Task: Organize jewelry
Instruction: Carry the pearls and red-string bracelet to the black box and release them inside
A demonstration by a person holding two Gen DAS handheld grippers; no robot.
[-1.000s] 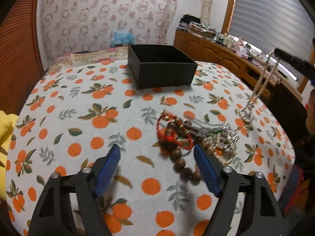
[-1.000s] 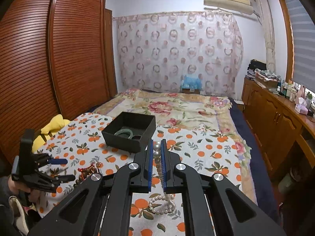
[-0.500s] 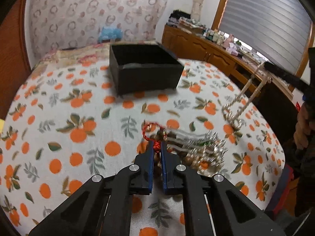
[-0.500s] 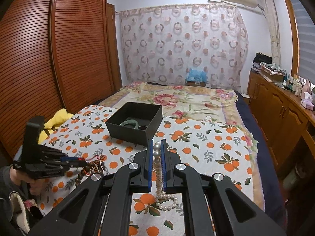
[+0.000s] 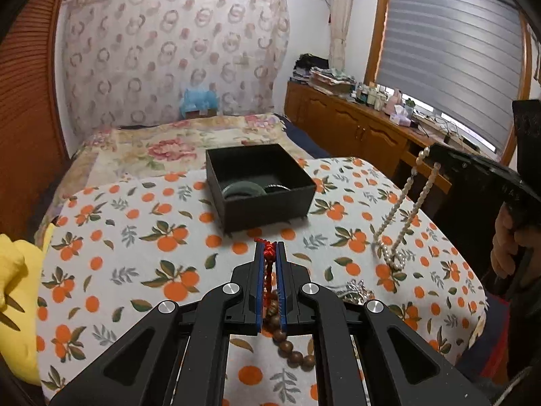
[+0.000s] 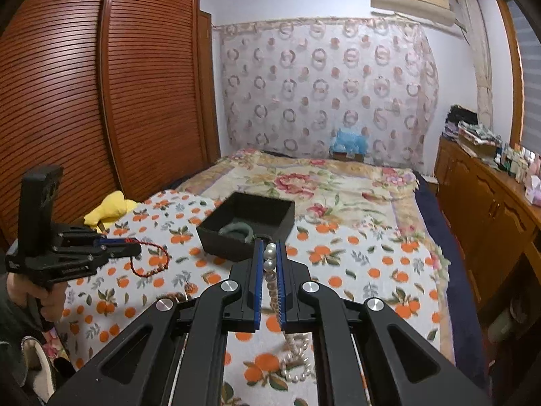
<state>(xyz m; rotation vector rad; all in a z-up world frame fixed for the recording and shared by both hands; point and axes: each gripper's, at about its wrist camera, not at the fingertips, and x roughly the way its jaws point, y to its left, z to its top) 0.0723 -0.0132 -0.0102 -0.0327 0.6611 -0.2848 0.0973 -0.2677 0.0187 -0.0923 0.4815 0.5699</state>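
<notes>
My left gripper (image 5: 269, 250) is shut on the red cord of a brown wooden bead bracelet (image 5: 290, 352) and holds it above the table; the red cord loop (image 6: 152, 260) hangs from it in the right wrist view. My right gripper (image 6: 269, 248) is shut on a white pearl necklace (image 6: 297, 362), whose lower end trails on the cloth. The necklace (image 5: 402, 216) also shows hanging at the right in the left wrist view. A black open box (image 5: 258, 186) holding a green bangle (image 5: 243, 189) stands farther back on the table.
The table has an orange-print cloth (image 5: 135, 253). A silver jewelry pile (image 5: 355, 289) lies right of my left gripper. A yellow cloth (image 5: 17, 304) is at the left edge. A bed (image 6: 321, 186) lies beyond, with a wooden cabinet (image 6: 490, 209) on the right.
My left gripper shut on the bracelet's red cord and lifted it off the table. My right gripper rose with the pearl necklace.
</notes>
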